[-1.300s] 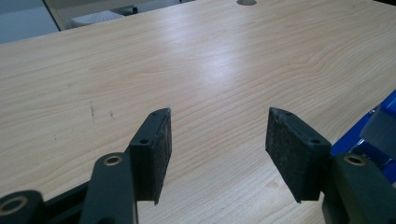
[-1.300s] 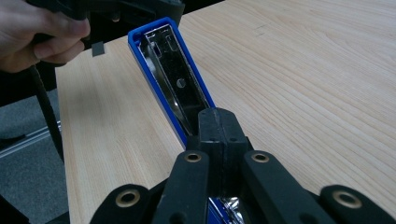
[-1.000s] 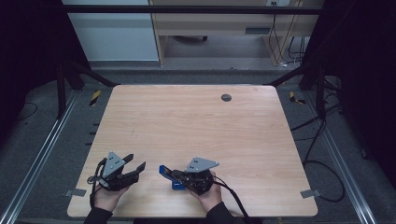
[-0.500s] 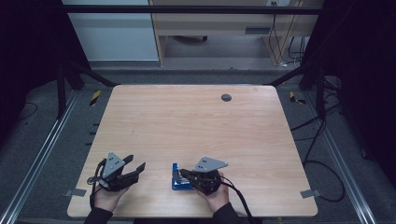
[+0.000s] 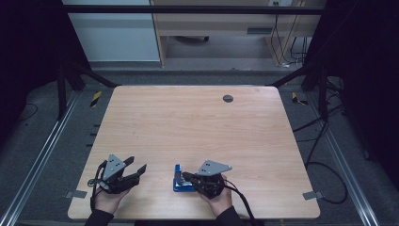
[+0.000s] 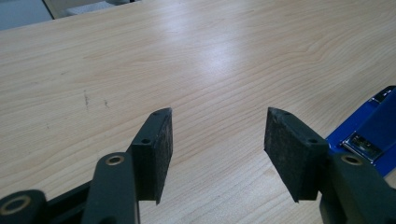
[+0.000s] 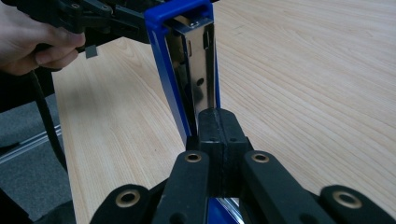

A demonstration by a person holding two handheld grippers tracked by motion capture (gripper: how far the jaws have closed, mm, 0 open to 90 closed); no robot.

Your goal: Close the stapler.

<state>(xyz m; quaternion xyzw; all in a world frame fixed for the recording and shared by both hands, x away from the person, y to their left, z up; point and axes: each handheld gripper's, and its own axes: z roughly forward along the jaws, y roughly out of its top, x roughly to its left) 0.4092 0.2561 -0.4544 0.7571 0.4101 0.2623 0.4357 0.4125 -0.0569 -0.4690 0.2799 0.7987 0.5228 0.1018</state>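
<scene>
While the right gripper (image 7: 219,116) presses closed jaws on the blue stapler (image 7: 187,70), the empty, spread left gripper (image 6: 217,140) should likely steady it.

We are in a lab: our wooden bench (image 5: 197,132) sits inside a black metal frame (image 5: 66,80), with cables (image 5: 324,136) trailing over grey carpet (image 5: 42,141).
</scene>
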